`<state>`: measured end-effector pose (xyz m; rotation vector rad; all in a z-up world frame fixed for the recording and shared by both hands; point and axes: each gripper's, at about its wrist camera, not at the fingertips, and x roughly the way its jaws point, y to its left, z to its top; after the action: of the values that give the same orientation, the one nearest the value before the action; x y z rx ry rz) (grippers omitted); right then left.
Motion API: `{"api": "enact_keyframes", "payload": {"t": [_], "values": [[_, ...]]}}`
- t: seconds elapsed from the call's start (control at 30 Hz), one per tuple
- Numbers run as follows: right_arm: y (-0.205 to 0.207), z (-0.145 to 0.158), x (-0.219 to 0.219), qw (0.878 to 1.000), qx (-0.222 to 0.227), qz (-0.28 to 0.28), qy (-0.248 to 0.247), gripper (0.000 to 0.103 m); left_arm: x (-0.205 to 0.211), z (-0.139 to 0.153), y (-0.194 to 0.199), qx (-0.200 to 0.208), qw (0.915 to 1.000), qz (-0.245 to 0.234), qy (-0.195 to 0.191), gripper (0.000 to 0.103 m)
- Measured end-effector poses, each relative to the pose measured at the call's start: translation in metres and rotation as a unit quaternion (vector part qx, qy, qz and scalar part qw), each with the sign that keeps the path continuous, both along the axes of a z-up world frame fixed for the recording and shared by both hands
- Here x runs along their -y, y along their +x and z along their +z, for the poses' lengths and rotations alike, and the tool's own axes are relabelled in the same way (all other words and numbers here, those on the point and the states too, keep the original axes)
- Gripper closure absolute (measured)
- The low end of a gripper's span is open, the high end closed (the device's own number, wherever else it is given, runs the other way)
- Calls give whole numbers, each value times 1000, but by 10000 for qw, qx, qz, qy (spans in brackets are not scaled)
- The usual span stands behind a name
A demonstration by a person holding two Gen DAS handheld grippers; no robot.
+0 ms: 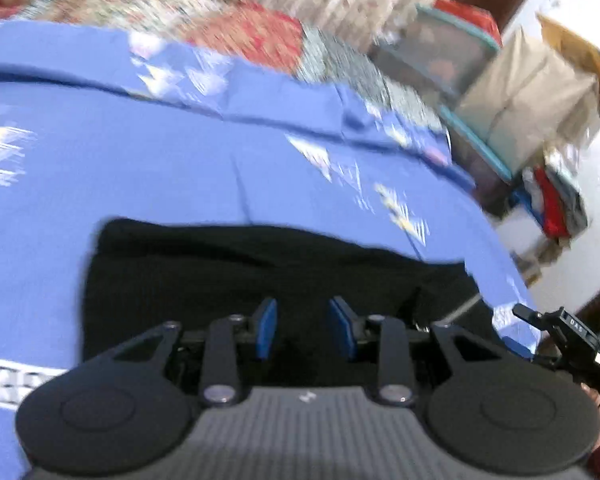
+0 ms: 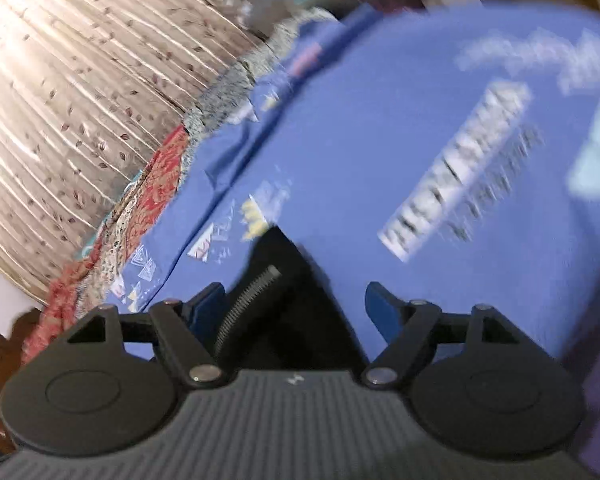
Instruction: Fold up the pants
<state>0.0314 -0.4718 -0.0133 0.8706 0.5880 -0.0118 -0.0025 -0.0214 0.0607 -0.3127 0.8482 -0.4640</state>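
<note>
Surface: blue bedsheet (image 1: 180, 168) with pale triangle prints, spread flat and creased ahead of the left fingertips; blurred in both views.
Beyond the sheet: red and teal patterned quilt (image 1: 244, 28) along the far edge, past both pairs of fingers.
Backdrop: beige pleated curtain (image 2: 60, 100) with small leaf marks, filling the upper left of the right wrist view, only a strip of it in the left wrist view.
Left view only: teal-rimmed storage boxes (image 1: 452, 60), a beige cloth bundle (image 1: 528, 96) and a heap of red and blue clothes (image 1: 552, 208), all far off to the right of the fingers; white label patch (image 1: 16, 380) on the sheet left of the left finger.
Right view only: large blurred printed lettering (image 2: 460, 168) on the sheet, ahead and right of the right finger.
Pants: black pants (image 1: 220, 280) lying flat on the sheet, directly under and ahead of the left fingers; in the right view a dark corner with a ribbed grey waistband (image 2: 248, 300) sits between the fingers.
Left gripper (image 1: 304, 330): blue pads close together, narrow gap, nothing seen pinched; over the black cloth.
Right gripper (image 2: 296, 308): fingers spread wide, released, pads clear of the cloth between them; also visible at the far right edge of the left view.
</note>
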Motion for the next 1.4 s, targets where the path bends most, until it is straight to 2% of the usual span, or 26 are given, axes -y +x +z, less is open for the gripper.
{"api": "enact_keyframes", "payload": {"t": [0.1, 0.13, 0.17, 0.2, 0.23, 0.27, 0.33, 0.4, 0.47, 0.57, 0.73, 0.77, 0.8, 0.83, 0.87, 0.9, 0.97, 1.03, 1.07, 1.1, 1.17, 1.2, 1.23, 1.27, 1.33, 1.4], "values": [[3, -19, -10, 9992, -162, 175, 319, 23, 30, -30, 13, -539, 9974, -285, 379, 78], [4, -21, -13, 9987, -135, 291, 403, 28, 36, -36, 15, -517, 9969, -284, 517, 78], [6, -22, -19, 9977, -127, 492, 459, 35, 38, -37, 14, -418, 9970, -273, 590, 79], [6, -14, -23, 9971, -168, 664, 337, 60, 39, -33, 15, -453, 9966, -266, 629, 81], [8, -8, -32, 9963, -234, 823, -16, 70, 37, -27, 17, -553, 9963, -250, 603, 81], [8, 1, -39, 9947, -236, 942, -331, 73, 35, -19, 20, -602, 9963, -248, 553, 79], [7, 17, -47, 9922, -16, 1098, -587, 76, 25, 5, 23, -444, 9979, -128, 464, 72], [4, 36, -61, 9861, 240, 1270, -1045, 76, 19, 36, 27, -162, 9995, 16, 273, 53], [4, 51, -84, 9750, 477, 1475, -1594, 76, 24, 62, 32, -14, 9999, -51, 91, 43], [6, 63, -113, 9538, 833, 1838, -2227, 76, 58, 87, 39, 92, 9985, -533, 70, 11], [6, 65, -139, 9246, 1151, 2259, -2842, 76, 134, 82, 49, -216, 9890, -1381, 493, 3], [6, 65, -143, 9209, 1187, 2316, -2900, 76, 143, 77, 52, -322, 9875, -1429, 591, 7], [2, 66, -146, 9165, 1239, 2392, -2957, 76, 153, 69, 55, -467, 9860, -1434, 713, 36], [0, 68, -151, 9104, 1313, 2490, -3031, 76, 160, 64, 58, -598, 9844, -1440, 821, 57], [-2, 70, -158, 9040, 1385, 2578, -3117, 75, 160, 60, 60, -666, 9840, -1382, 902, 70], [-6, 72, -161, 8963, 1462, 2663, -3230, 74, 153, 58, 60, -697, 9857, -1321, 777, 76], [-13, 73, -163, 8868, 1631, 2723, -3359, 72, 134, 58, 61, -757, 9879, -1288, 425, 79], [-15, 73, -153, 8903, 1769, 2793, -3132, 68, 112, 59, 55, -695, 9892, -1259, 270, 80], [-15, 73, -148, 8936, 1829, 2807, -2989, 62, 100, 60, 51, -629, 9900, -1241, 250, 80], [-15, 72, -143, 8953, 1889, 2836, -2870, 50, 92, 62, 49, -585, 9909, -1189, 244, 80], [-13, 69, -141, 8949, 1901, 2940, -2767, 47, 74, 67, 50, -547, 9931, -1031, 140, 80], [-14, 69, -146, 8925, 1861, 3056, -2747, 49, 61, 68, 50, -562, 9942, -911, 43, 80], [-12, 67, -151, 8890, 1807, 3202, -2732, 69, 51, 69, 50, -580, 9950, -818, -22, 80], [-11, 69, -157, 8852, 1779, 3365, -2676, 78, 42, 68, 50, -602, 9955, -733, -87, 80], [-11, 76, -175, 8715, 1879, 3728, -2573, 81, 22, 67, 47, -567, 9966, -566, -191, 80], [-20, 86, -200, 8446, 2098, 3982, -2899, 82, 0, 67, 42, -489, 9976, -402, -274, 80]]}}
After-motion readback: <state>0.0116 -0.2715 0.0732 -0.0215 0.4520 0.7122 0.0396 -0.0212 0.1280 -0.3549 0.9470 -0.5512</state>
